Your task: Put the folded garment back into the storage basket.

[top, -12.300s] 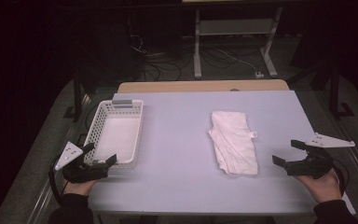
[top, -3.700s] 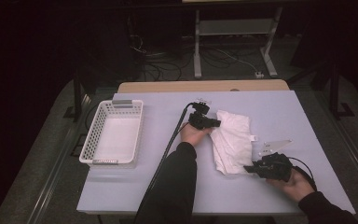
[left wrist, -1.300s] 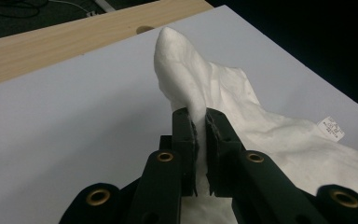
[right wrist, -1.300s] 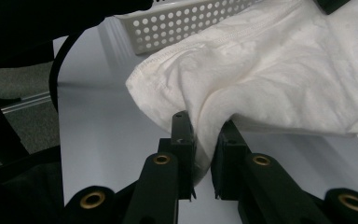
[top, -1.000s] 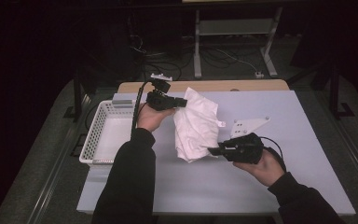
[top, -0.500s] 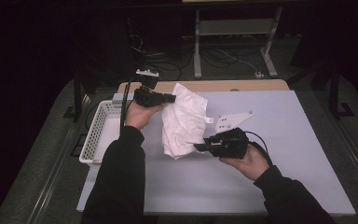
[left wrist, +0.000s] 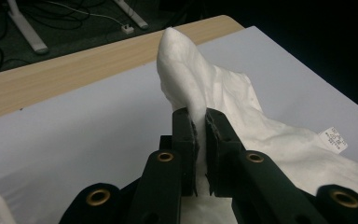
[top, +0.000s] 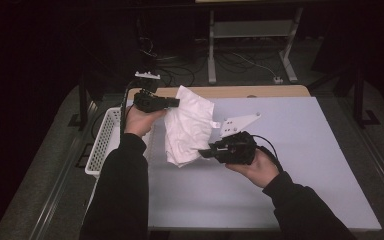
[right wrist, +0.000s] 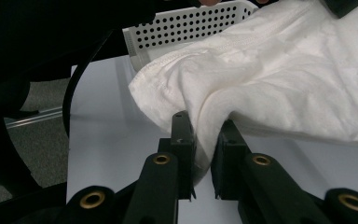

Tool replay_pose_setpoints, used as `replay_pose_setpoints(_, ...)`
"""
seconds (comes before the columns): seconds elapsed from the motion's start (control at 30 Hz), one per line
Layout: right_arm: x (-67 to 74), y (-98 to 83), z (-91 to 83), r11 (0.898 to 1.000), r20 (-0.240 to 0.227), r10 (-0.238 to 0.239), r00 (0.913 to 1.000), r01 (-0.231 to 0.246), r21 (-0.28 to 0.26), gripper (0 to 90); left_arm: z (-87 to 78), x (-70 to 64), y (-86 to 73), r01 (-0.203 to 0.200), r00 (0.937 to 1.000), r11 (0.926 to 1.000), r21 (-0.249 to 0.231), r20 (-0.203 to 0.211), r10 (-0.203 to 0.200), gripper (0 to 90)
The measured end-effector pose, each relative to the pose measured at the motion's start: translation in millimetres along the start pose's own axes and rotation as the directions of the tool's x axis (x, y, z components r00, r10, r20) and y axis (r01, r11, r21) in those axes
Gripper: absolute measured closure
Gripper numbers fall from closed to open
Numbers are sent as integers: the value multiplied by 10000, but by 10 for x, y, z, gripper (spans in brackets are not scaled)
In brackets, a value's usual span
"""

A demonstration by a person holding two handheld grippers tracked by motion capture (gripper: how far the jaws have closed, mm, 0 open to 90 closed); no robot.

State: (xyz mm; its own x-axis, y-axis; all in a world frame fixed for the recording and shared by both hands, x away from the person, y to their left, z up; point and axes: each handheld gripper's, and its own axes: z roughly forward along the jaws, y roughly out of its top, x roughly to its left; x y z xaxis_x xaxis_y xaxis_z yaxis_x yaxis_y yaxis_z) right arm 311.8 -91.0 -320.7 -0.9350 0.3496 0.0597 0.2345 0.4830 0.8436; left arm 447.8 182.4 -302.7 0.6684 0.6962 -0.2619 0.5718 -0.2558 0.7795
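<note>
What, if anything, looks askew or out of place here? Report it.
Nothing stands out. The white cloth hangs crumpled above the table, pinched by the left gripper at its top and the right gripper lower down. The white basket sits upright at the table's left edge.

Both forearms come in from the bottom of the high view, dark sleeves, elbows bent. Left hand (top: 139,120) raised at upper left, left gripper (top: 172,103) level and pointing right; jaws clamped tight on a fold of white cloth (top: 187,125), seen pinched between them in the left gripper view. Right hand (top: 254,167) lower and nearer the person, right gripper (top: 203,153) pointing left; jaws closed on the cloth's lower edge, grey plate on top.
</note>
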Motion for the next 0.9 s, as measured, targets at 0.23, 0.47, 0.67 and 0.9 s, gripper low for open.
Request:
replay_pose_setpoints(0.23,5,84,69,10000,-66,-71,10000,71,-2,793,-85,63,-9,127,9999,9997,-190,-104,-129,822)
replay_pose_setpoints(0.47,32,189,171,9997,-129,-238,9996,238,17,793,-192,154,-33,247,9994,9991,-339,-233,-255,823)
replay_pose_setpoints(0.67,31,257,243,9995,-181,-307,9994,307,-16,793,-263,214,-37,230,9990,9990,-374,-380,-244,823)
replay_pose_setpoints(0.9,35,354,309,9993,-249,-372,9990,370,-71,793,-333,275,-36,258,9983,9986,-454,-519,-281,823)
